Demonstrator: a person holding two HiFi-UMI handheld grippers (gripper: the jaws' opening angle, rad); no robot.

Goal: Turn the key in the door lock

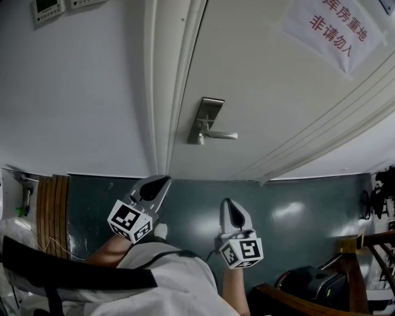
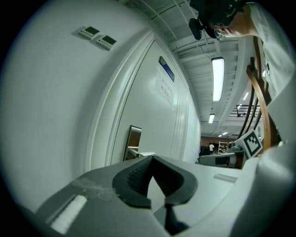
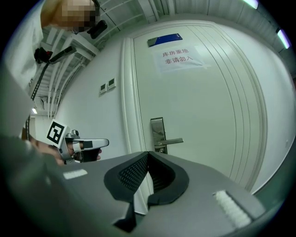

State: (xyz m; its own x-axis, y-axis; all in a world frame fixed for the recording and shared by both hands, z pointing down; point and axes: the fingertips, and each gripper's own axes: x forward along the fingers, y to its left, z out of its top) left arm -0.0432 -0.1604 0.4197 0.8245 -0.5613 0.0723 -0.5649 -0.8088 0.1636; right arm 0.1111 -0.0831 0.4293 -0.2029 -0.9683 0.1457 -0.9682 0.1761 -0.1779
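A silver lock plate (image 1: 208,114) with a lever handle (image 1: 222,134) sits on the white door (image 1: 265,92); no key shows on it. My left gripper (image 1: 162,181) is shut and empty, below and left of the lock, short of the door frame. My right gripper (image 1: 229,203) is shut too, with nothing between its jaws, below and slightly right of the handle. The right gripper view faces the lock plate (image 3: 158,134) and handle (image 3: 170,141) over the closed right gripper (image 3: 148,153), with the left gripper (image 3: 85,144) at its left. The left gripper (image 2: 152,158) sees the plate (image 2: 134,142) edge-on.
A paper sign (image 1: 336,28) with red print hangs high on the door. Two wall control panels (image 1: 48,7) sit left of the frame. Wooden slats (image 1: 52,210) stand at the left, a wooden rail (image 1: 352,259) and a black bag (image 1: 311,281) at the right on the dark floor (image 1: 296,213).
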